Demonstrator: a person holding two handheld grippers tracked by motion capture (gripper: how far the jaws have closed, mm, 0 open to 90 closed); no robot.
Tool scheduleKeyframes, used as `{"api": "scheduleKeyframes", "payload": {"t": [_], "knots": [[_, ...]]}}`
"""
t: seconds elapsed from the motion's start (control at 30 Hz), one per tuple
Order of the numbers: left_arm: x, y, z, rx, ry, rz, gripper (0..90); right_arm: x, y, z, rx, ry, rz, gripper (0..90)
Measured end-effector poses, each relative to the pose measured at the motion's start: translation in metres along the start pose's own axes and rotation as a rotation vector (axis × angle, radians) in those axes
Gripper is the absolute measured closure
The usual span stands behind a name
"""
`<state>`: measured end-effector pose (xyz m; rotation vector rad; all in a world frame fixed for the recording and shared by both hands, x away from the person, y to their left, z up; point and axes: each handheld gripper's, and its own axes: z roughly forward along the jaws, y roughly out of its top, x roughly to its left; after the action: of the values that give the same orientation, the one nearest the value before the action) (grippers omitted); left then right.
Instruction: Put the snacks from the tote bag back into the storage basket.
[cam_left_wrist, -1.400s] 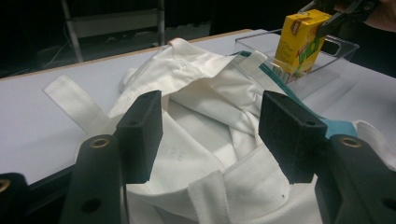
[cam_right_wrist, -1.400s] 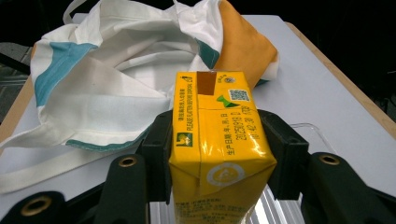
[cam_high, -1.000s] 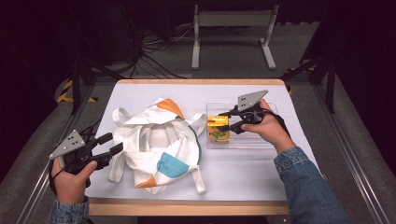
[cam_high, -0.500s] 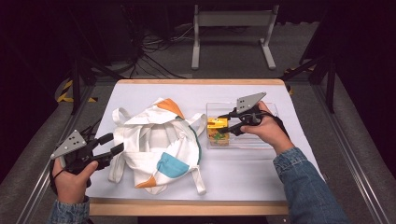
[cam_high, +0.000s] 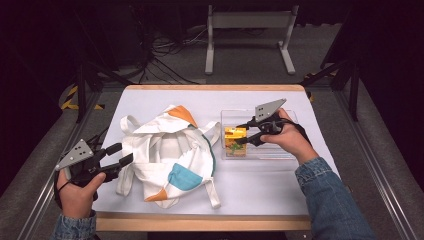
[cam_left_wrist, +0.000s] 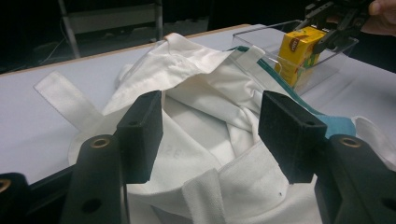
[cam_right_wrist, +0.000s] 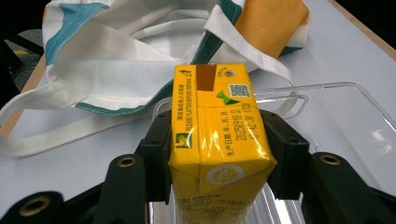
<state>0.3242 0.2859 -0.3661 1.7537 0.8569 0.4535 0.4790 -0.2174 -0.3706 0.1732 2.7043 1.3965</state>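
Right gripper (cam_right_wrist: 217, 154) clamps the yellow carton (cam_right_wrist: 215, 135) in the clear tray (cam_right_wrist: 355, 116); left gripper (cam_left_wrist: 210, 135) gapes empty

The high view looks forward and down over the whole table (cam_high: 150, 105) from the person's side, at a distance. The left gripper view sits low and close over the white bag (cam_left_wrist: 205, 121), facing across it toward the yellow carton (cam_left_wrist: 299, 49). The right gripper view looks back from right above that carton (cam_right_wrist: 217, 135) toward the bag (cam_right_wrist: 116, 70).
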Motion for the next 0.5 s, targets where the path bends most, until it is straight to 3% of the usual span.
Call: {"api": "scheduleKeyframes", "payload": {"t": [0.5], "knots": [[-0.0002, 0.0000, 0.0008, 0.005, -0.002, -0.003, 41.0, -0.0009, -0.0077, -0.0055, 0.026, 0.008, 0.011, 50.4]]}}
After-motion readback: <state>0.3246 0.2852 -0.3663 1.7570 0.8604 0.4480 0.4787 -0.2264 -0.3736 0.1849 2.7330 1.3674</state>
